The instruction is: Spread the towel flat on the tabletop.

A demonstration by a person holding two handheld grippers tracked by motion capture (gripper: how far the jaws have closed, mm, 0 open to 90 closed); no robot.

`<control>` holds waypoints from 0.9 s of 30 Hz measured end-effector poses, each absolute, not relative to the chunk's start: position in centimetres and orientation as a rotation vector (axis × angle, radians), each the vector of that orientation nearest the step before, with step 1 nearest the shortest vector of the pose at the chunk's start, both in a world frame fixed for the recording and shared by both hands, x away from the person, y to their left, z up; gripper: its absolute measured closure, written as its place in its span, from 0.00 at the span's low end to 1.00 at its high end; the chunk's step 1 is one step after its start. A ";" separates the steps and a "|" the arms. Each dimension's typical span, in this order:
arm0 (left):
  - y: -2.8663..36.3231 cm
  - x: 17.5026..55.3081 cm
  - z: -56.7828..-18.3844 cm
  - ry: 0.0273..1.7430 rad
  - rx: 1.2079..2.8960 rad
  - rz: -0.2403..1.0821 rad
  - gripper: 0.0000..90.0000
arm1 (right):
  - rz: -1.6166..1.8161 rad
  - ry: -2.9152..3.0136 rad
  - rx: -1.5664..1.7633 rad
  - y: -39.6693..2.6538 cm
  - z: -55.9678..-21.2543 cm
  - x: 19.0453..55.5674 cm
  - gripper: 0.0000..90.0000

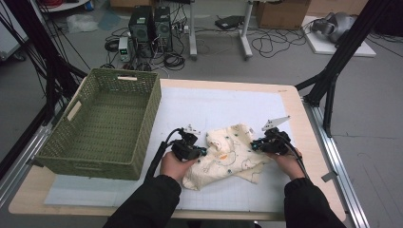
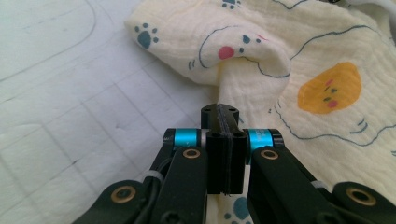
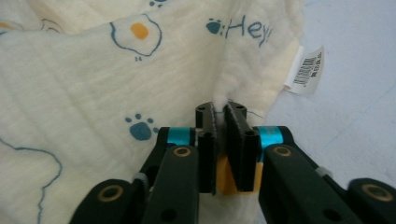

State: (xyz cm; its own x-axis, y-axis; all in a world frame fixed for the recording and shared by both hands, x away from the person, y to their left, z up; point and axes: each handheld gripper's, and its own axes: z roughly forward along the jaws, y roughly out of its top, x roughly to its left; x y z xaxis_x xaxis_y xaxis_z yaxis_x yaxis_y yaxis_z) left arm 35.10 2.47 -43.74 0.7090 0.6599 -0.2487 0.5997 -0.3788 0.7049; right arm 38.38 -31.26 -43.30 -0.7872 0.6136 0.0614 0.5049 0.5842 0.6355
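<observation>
A cream cloth (image 1: 229, 156) printed with paw marks and fried eggs lies crumpled on the white gridded mat (image 1: 214, 104). My left gripper (image 1: 201, 151) sits at the cloth's left edge. In the left gripper view its jaws (image 2: 220, 110) are pressed together, and the cloth (image 2: 303, 56) puckers into a fold right at their tips. My right gripper (image 1: 254, 144) is at the cloth's right side. In the right gripper view its jaws (image 3: 220, 107) pinch a ridge of the cloth (image 3: 93, 70) between the pads, close to a white barcode label (image 3: 306, 70).
A deep green woven basket (image 1: 149, 111) stands on the table's left half, a short way from the left hand. Bare mat stretches behind the cloth to the far table edge (image 1: 228, 83). Black frame legs (image 1: 328, 80) stand off the right side.
</observation>
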 end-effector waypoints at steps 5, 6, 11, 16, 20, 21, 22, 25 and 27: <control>4.0 34.8 -42.8 0.986 2.044 0.148 1.00 | 0.993 2.656 0.922 -31.1 -42.9 38.0 0.95; 4.4 34.8 -42.7 0.996 2.035 0.148 1.00 | 0.986 2.657 0.915 -31.0 -42.9 37.9 0.95; 6.2 34.7 -41.8 1.064 1.976 0.222 1.00 | 1.014 2.665 0.900 -30.6 -42.7 37.7 0.96; 6.7 34.3 -41.2 1.049 1.944 0.195 1.00 | 1.058 2.687 0.888 -30.3 -42.6 37.6 0.96; 6.6 34.7 -41.6 1.030 1.918 0.155 0.78 | 1.075 2.680 0.925 -30.9 -42.5 37.6 0.77; 6.7 34.9 -41.7 1.038 1.900 0.151 0.75 | 1.088 2.656 0.935 -31.1 -42.4 37.7 0.76; 6.7 35.2 -41.8 1.054 1.888 0.153 0.73 | 1.104 2.635 0.936 -31.2 -42.2 37.7 0.74; 6.3 36.2 -42.6 1.108 1.838 0.107 0.68 | 1.113 2.566 0.952 -31.4 -42.1 38.0 0.67; 5.5 36.8 -43.1 1.117 1.854 0.085 0.63 | 1.112 2.564 0.989 -31.2 -42.5 38.5 0.59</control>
